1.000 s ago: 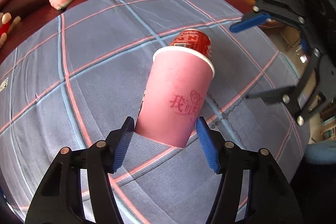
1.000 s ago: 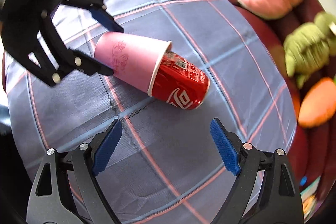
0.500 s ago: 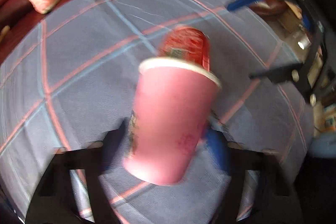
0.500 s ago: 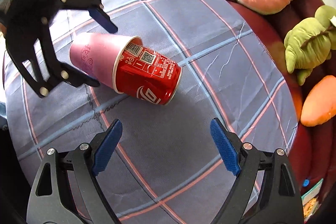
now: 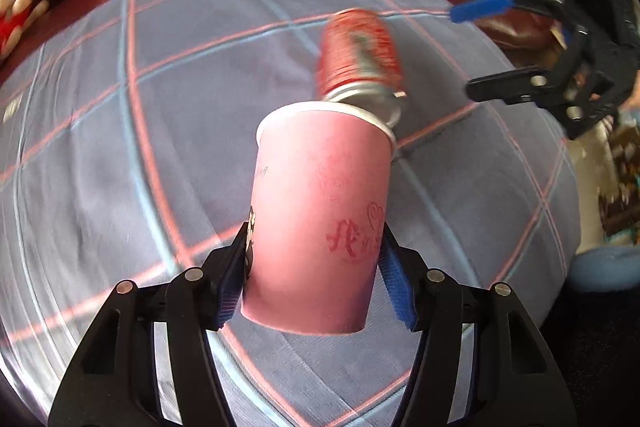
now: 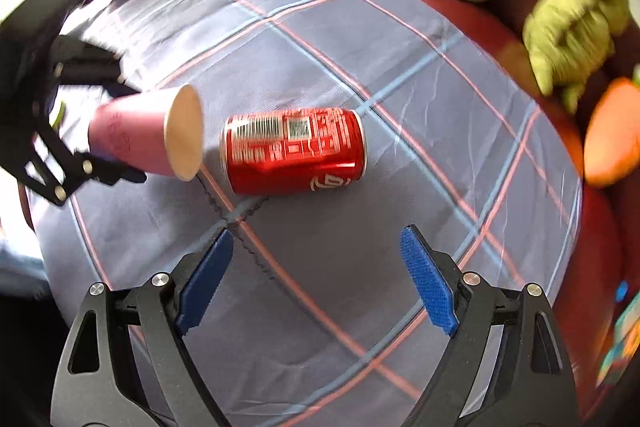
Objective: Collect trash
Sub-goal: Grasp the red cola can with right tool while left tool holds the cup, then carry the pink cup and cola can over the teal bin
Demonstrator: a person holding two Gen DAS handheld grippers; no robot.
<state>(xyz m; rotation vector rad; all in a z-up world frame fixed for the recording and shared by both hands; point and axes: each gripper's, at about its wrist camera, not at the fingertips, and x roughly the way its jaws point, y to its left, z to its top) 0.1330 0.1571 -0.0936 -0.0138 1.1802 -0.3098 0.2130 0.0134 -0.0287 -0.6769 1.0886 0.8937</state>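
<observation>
- Cup [image 5: 320, 223], pink paper, is being held on its side by the left gripper [image 5: 316, 279]; jaws are clamped on its lower body, mouth pointing away from the wrist camera.
- Cup is sitting clear of the cloth [image 5: 140, 147] now: in the right wrist view its rim is hanging above the checked surface, tilted.
- Can [image 6: 294, 151], red, is lying on its side on the cloth, just beside the cup's mouth but apart from it. A second ago the cup's mouth was overlapping the can's end; half a second ago the can looked partly inside the cup. That overlap is gone, and the can is showing its full length.
- Can has also turned: barcode and printed panel are facing up now, where the logo was earlier.
- Right gripper [image 6: 316, 279] is hovering above the cloth in front of the can, jaws wide apart, nothing between them. It is pointing steeply down, and the can is lying just beyond the fingertips.
- Reading: the two pieces of trash are now separated, so each can be taken on its own. Cup is looking secured; can is not yet picked up.
- Next move probably falls to the right gripper: closing across the can's round body. It may roll on the soft cloth.
- Plush toys [image 6: 576, 23] are lining the sofa [image 6: 460, 15] edge, well apart from the work.
</observation>
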